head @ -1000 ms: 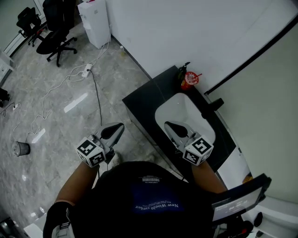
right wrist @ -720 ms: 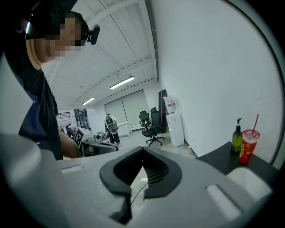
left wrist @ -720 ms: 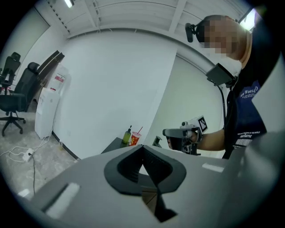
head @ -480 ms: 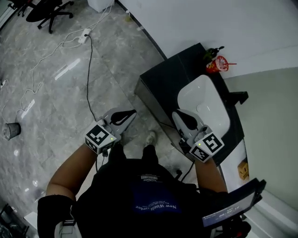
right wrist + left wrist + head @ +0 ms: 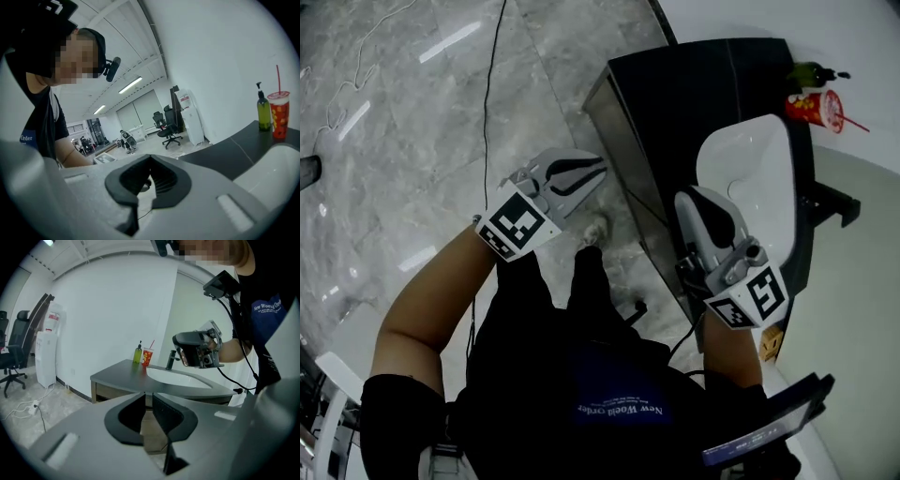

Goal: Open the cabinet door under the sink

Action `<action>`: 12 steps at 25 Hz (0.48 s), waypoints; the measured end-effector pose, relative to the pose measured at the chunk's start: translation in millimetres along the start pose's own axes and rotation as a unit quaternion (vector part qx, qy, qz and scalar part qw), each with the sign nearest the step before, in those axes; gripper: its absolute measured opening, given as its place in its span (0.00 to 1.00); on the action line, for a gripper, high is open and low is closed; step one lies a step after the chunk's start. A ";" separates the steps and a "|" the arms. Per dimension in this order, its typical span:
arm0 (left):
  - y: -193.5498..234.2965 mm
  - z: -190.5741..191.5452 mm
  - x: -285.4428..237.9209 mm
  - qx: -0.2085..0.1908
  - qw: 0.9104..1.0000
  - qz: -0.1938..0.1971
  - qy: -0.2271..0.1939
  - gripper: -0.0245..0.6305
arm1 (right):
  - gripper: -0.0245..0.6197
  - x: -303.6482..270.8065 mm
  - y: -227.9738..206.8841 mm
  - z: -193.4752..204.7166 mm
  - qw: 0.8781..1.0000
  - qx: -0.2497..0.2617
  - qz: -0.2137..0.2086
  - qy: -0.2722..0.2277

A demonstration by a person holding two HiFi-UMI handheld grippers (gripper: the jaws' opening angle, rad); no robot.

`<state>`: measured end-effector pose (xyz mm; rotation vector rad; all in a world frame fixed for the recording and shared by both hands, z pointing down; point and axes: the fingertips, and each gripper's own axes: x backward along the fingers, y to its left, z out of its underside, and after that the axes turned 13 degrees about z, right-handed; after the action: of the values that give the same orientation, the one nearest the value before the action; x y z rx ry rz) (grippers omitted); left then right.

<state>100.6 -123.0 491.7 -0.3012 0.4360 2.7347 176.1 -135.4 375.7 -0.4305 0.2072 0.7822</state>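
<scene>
1. Head view: the person's black-shirted torso fills the bottom of the frame, with both bare forearms reaching forward. Each hand holds a hand-held gripper with a marker cube.
2. Left hand-held gripper (image 5: 600,169): it is out over the floor (image 5: 403,141), level with the cabinet's front face and apart from it. In the left gripper view the jaws stand a narrow slit apart and have just been opening. Nothing is between them; only the cabinet front shows through the gap.
3. Right hand-held gripper (image 5: 688,195): in the head view it overlaps the near edge of the desk (image 5: 694,84) and the sink rim. I cannot tell whether it touches anything. In the right gripper view the jaw tips meet and hold nothing.
4. A shoe (image 5: 595,228) is on the floor just below the left hand-held gripper, close to the cabinet base.
5. Cabinet door (image 5: 630,178): it is on the vertical front panel under the dark desk top, directly below the sink. It sits flush with the front, and neither hand-held gripper is on it.
6. Sink (image 5: 750,173): a white oval basin set into the desk, with a black faucet (image 5: 831,202) at its back edge.
7. At the far end of the desk a green bottle (image 5: 813,73) and a red cup with a straw (image 5: 814,106) stand side by side against the white wall.
8. Farther off, a cable (image 5: 487,94) trails across the grey marbled floor. The left gripper view shows an office chair (image 5: 10,355) and a white water dispenser (image 5: 47,355) along the wall.
</scene>
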 end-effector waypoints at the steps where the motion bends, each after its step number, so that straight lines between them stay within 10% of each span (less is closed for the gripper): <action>1: -1.9 7.7 -6.3 -0.005 1.000 -0.001 0.005 0.10 | 0.04 -0.2 -1.0 4.9 1.000 0.002 -0.007 0.001; 7: -4.9 55.2 -34.4 -0.072 0.995 0.022 0.062 0.16 | 0.04 -6.2 -1.6 25.1 1.000 0.001 -0.013 -0.001; 12: -4.8 85.3 -57.4 -0.227 0.964 0.033 0.136 0.23 | 0.04 -6.9 3.9 53.7 1.000 -0.006 -0.009 0.001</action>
<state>142.0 -107.9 584.7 -0.7985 -0.1275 2.8416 169.8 -113.3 424.8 -0.4447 0.2003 0.7657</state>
